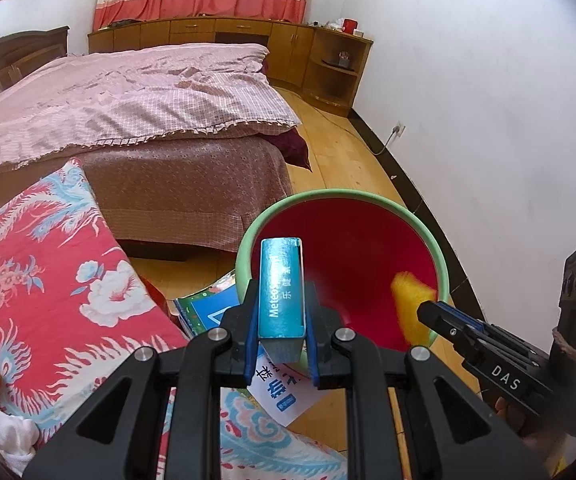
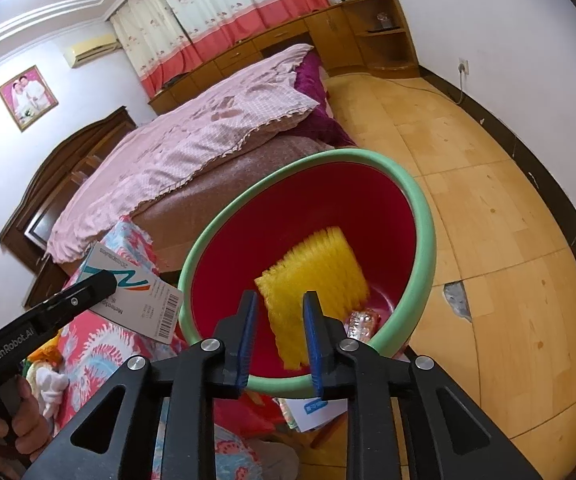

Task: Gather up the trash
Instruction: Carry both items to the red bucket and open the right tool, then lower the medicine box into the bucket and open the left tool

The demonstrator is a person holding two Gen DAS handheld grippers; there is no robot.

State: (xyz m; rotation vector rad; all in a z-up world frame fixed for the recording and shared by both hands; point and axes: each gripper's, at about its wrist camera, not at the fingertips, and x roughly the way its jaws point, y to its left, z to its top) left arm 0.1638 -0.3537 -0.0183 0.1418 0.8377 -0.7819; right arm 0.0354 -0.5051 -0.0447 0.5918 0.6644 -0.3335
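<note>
The left gripper [image 1: 281, 330] is clamped on a blue box [image 1: 281, 288], holding it upright over the near rim of the bin [image 1: 442, 264]. The right gripper [image 2: 279, 336] has its jaws apart above the same bin; a yellow sponge [image 2: 314, 276] sits blurred just beyond the fingers, and it seems to be free of the pads. The red, green-rimmed bin stands on the wooden floor [image 2: 488, 200] beside the bed [image 1: 127, 96], with a floral cloth [image 1: 47, 280] to its left.
</note>
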